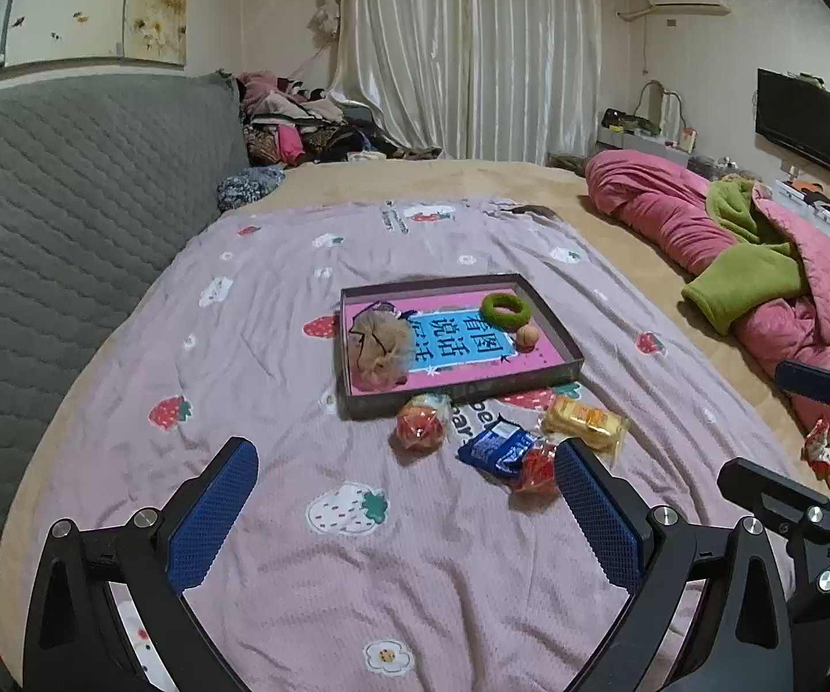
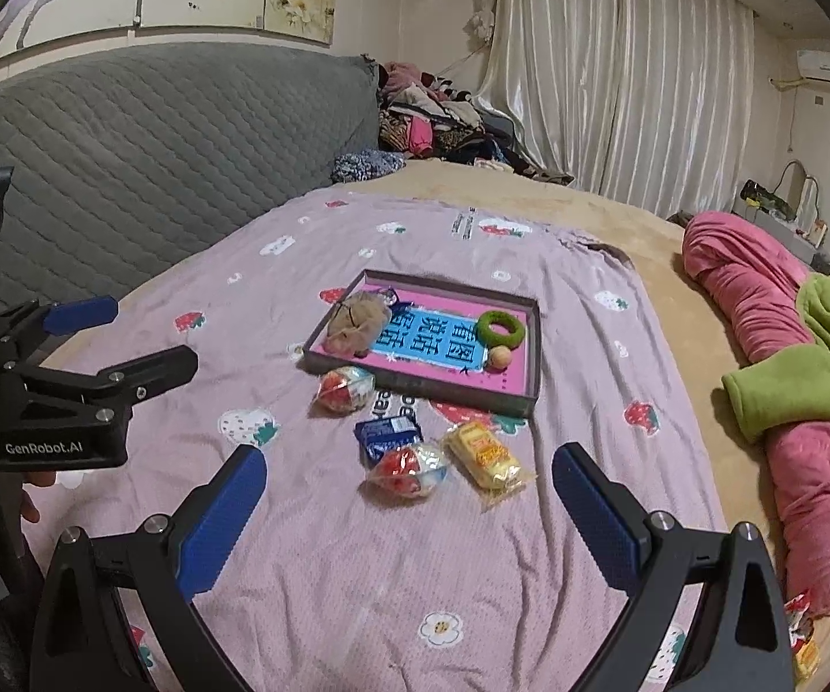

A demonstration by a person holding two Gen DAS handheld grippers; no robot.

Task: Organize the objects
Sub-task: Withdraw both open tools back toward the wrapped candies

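Your left tongs (image 1: 406, 504) and right tongs (image 2: 409, 510) both gape wide, holding nothing; four snack packets (image 2: 409, 470) lie just ahead, the tray (image 2: 533, 346) beyond them.

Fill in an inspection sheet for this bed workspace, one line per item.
Surface: pink strawberry-print sheet, wrinkled, spread on a bed.
Job's things: shallow box holds a green ring, small ball, fluffy tan item; four wrapped snacks lie loose on the sheet in front of it.
Clutter: more snack packets beside the pink quilt.
Grippers: left claw and right claw open, empty.
Cables: nothing seen.
Surroundings: grey headboard, curtains, clothes pile, TV.
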